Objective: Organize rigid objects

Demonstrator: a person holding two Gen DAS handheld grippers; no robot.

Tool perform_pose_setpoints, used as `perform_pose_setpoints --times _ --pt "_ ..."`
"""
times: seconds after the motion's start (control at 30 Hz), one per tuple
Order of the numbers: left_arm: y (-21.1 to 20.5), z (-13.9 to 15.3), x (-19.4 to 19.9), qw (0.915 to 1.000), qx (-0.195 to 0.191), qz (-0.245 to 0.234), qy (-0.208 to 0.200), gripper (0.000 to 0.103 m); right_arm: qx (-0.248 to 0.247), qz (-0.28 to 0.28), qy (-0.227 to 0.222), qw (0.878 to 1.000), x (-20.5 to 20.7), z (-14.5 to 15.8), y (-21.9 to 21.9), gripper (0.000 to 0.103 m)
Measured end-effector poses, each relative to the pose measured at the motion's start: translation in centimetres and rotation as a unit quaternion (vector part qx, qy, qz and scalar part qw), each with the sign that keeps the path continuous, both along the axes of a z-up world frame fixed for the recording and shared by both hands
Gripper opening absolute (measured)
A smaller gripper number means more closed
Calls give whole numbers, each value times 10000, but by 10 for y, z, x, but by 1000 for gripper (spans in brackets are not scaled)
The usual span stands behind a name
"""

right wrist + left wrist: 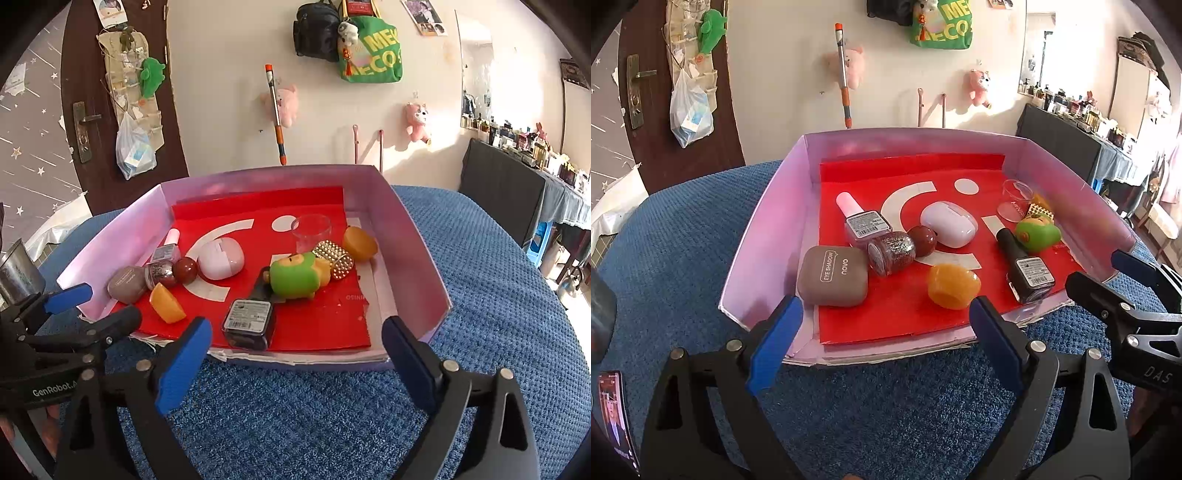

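Two grippers, left [886, 321] and right [297, 341], are hovering wide open and empty over the blue cloth [886, 413] just before the near edge of the pink box [764, 229]. Inside, an eyeshadow case [833, 277] is lying by the left wall, a dark polish bottle [249, 321] near the front edge, and a green toy [295, 275] toward the middle.

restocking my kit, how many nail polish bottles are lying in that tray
3. The pink-capped bottle lies at the left, the glitter bottle right beside it against the eye shadow case, and the black bottle lies toward the right next to the green toy. None looks hidden.
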State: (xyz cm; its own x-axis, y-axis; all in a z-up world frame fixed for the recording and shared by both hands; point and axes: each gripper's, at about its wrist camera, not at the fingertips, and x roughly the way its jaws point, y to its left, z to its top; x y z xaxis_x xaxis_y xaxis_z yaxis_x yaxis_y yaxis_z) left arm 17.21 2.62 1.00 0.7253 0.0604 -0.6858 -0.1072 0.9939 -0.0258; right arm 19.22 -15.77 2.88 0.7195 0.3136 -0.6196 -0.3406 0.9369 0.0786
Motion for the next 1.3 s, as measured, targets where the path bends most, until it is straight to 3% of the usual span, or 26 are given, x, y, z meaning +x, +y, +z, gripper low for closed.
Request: perform_pose_setpoints --times 0.13,1.3 --pt "3 -1 0 10000 -66 46 -4 103 -2 1 -2 10000 0 0 -1 96" --pt "8 -10 3 9997 -246 15 45 103 -56 50 15 10000 0 0 1 102"
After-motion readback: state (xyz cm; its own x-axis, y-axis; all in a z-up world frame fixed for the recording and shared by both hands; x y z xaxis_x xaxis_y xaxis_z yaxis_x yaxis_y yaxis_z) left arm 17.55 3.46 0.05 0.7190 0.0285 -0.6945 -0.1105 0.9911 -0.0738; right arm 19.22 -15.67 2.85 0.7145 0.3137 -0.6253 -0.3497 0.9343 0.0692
